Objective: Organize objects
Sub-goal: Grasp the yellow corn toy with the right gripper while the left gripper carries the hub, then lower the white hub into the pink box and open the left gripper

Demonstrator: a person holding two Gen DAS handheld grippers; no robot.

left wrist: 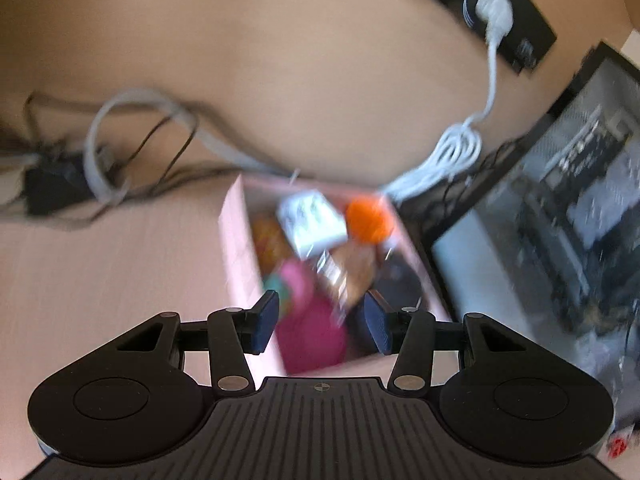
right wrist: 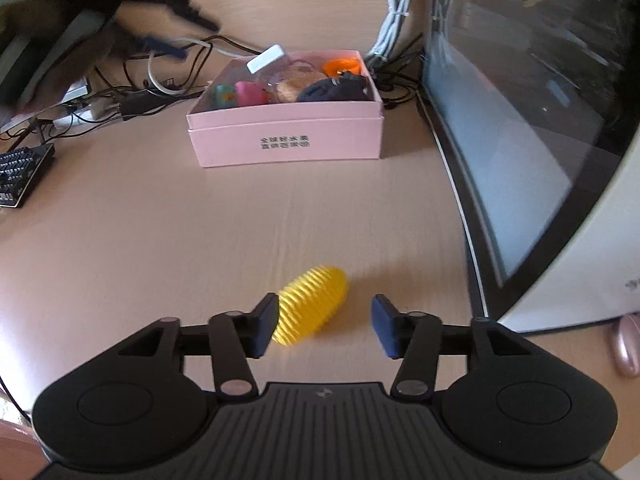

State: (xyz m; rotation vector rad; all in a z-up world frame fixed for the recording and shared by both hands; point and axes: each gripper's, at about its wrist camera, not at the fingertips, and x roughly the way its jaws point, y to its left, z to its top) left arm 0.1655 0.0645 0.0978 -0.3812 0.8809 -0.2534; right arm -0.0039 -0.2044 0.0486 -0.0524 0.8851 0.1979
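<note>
Lying on tan desk (right wrist: 160, 220): yellow ribbed toy (right wrist: 310, 306) (monitor (right wrist: 520, 128) beside); both jaws wide.

A pale wood-grain bench (right wrist: 160, 240) spreads ahead of the claw, lit evenly by soft daylight. To the claw's right stands a dark monitor (right wrist: 520, 120) with reflections on its screen. Far ahead lies a tangle of cables (right wrist: 140, 92), with a black keyboard (right wrist: 24, 176) off left.
</note>
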